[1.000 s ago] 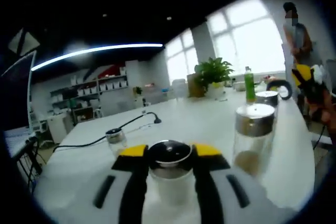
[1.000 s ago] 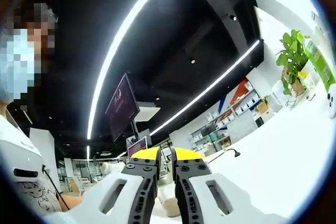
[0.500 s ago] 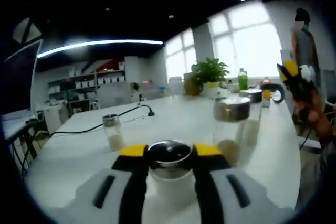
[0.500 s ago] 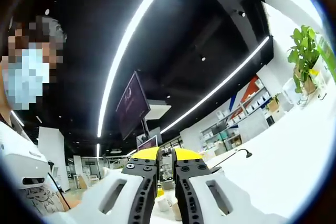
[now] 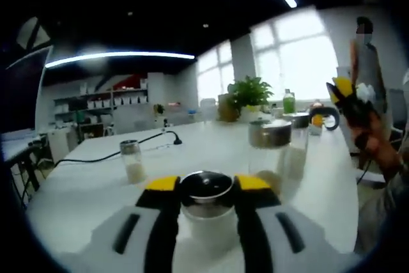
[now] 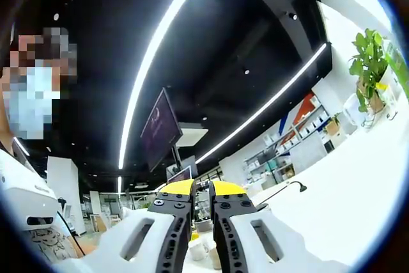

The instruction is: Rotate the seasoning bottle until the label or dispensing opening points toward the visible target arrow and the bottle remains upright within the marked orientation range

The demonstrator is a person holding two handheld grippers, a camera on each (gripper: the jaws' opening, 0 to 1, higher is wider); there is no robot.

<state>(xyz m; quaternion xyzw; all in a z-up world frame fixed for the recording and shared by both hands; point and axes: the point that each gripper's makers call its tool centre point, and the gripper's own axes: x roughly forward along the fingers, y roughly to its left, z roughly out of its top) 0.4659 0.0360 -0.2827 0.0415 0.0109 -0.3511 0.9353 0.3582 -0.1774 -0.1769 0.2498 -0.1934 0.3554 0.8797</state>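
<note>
Office space spreads behind a long white desk (image 5: pixel 83 177) in the left gripper view, with windows, shelving and a potted plant (image 5: pixel 246 97) at the far end. Our left gripper (image 5: pixel 206 187) is clamped on the seasoning bottle (image 5: pixel 206 206), its yellow-tipped jaws on either side of the neck just below the dark metal cap. Beyond it stand a small shaker (image 5: pixel 132 161) to the left and 2 taller lidded jars (image 5: pixel 271 151) to the right, all apart from the held bottle. At the right edge the other gripper (image 5: pixel 348 97) shows raised in a hand. We see no target arrow or label, so we cannot tell how close the bottle is to its mark; we judge the turning step is in hand, and the next move calls for twisting the wrist while keeping the bottle upright. In the right gripper view, ceiling light strips and a hanging monitor (image 6: pixel 160 129) sit above our right gripper (image 6: pixel 202 190), whose jaws stand close together on nothing, aimed upward.
</note>
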